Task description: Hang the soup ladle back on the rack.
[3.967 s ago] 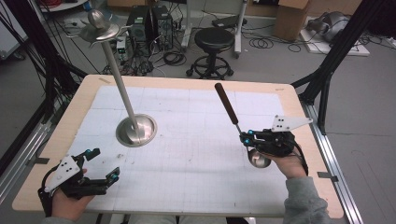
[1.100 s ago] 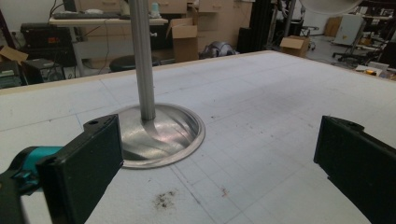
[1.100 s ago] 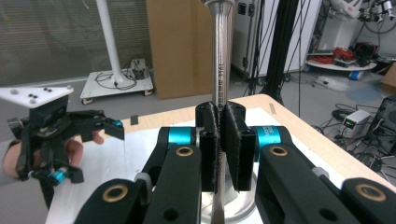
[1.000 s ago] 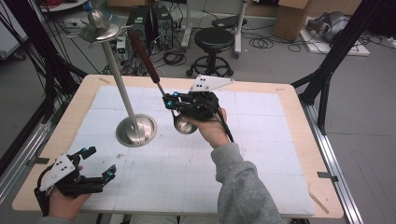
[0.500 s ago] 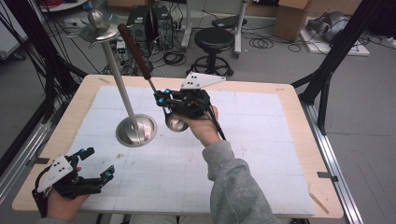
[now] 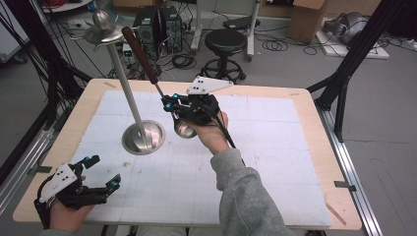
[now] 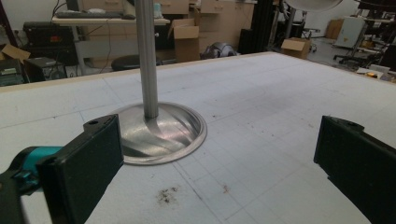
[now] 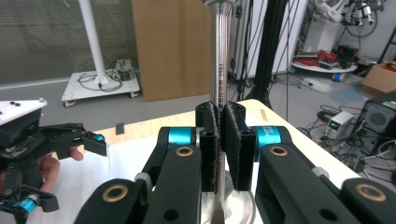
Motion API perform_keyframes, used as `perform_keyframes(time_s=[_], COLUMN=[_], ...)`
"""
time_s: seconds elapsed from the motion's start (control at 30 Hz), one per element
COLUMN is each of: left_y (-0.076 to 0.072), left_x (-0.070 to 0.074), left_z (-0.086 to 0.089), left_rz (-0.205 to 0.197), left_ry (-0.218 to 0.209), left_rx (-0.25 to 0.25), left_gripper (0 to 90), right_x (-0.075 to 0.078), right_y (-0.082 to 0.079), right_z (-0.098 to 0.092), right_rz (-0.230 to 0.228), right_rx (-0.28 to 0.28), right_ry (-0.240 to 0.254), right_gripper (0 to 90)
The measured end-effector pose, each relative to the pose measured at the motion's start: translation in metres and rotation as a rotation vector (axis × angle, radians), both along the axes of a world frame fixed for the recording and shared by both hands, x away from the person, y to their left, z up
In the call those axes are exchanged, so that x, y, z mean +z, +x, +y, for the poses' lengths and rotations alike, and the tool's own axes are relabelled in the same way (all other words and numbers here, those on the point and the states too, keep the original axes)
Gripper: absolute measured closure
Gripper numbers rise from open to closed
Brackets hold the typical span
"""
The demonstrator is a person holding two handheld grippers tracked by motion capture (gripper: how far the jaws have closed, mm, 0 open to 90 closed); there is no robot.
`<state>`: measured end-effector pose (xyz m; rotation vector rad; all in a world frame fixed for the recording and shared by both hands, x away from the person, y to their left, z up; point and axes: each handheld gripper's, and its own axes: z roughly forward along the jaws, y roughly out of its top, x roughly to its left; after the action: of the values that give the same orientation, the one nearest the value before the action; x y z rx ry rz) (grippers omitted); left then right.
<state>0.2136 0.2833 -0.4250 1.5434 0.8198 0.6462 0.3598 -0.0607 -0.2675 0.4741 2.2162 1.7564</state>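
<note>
A ladle with a brown handle (image 6: 140, 54) and a steel bowl (image 6: 183, 129) hangs tilted over the middle of the white table mat (image 6: 275, 147). My right gripper (image 6: 172, 105) is shut on its thin metal stem (image 8: 219, 60), and in the right gripper view the jaws (image 8: 219, 140) press together on it. Just to the left stands a steel stand with a round base (image 6: 143, 137), a tall pole (image 6: 125, 83) and a hooked top (image 6: 103, 30). At the near left corner my left gripper (image 6: 104, 170) is open and holds nothing. In its own view the left gripper (image 7: 217, 158) faces the stand's base (image 7: 159, 135).
The wooden table edge (image 6: 314, 98) frames the mat. Black frame posts (image 6: 344, 73) rise at the right and left. Behind the table are a black stool (image 6: 227, 42), cardboard boxes (image 6: 305, 19) and cables on the floor.
My right gripper has carried the ladle from the right side of the table up and across to beside the stand, the handle now leaning toward the stand's top. The left gripper has stayed put.
</note>
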Motion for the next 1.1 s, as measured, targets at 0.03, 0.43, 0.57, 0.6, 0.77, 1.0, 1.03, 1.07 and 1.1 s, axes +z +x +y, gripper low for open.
perform_keyframes(time_s=[0.03,0.43,0.57,0.6,0.77,1.0,1.03,1.07,1.1], left_y=[0.000,0.000,0.000,0.000,0.001,0.001,0.001,0.001,0.001], left_x=[0.000,0.000,0.000,0.000,-0.001,-0.001,-0.001,-0.001,-0.001], left_z=[0.000,0.000,0.001,0.001,0.000,0.001,0.001,0.001,0.001], left_rz=[0.000,0.002,0.002,0.002,0.007,0.008,0.008,0.010,0.010], left_ry=[-0.001,0.003,0.004,0.004,0.003,-0.003,-0.003,-0.001,-0.002], left_rx=[0.000,-0.002,-0.002,-0.002,-0.002,0.000,0.000,-0.001,0.001], left_gripper=[1.8,1.8,1.8,1.8,1.8,1.9,1.8,1.8,1.8], right_x=[0.000,-0.003,-0.004,-0.005,-0.007,-0.008,-0.008,-0.008,-0.008], right_y=[0.000,0.000,-0.001,0.000,0.001,0.002,0.002,0.002,0.002], right_z=[0.000,0.003,0.004,0.005,0.007,0.012,0.012,0.013,0.014], right_rz=[0.002,0.004,0.005,0.003,0.011,0.010,0.007,0.009,0.004], right_rx=[0.000,-0.014,-0.028,-0.028,-0.041,-0.050,-0.051,-0.053,-0.055], right_ry=[-0.004,-0.024,-0.041,-0.041,-0.045,-0.040,-0.043,-0.042,-0.048], right_gripper=[84.6,84.6,84.6,84.6,84.6,84.6,84.6,84.6,84.6])
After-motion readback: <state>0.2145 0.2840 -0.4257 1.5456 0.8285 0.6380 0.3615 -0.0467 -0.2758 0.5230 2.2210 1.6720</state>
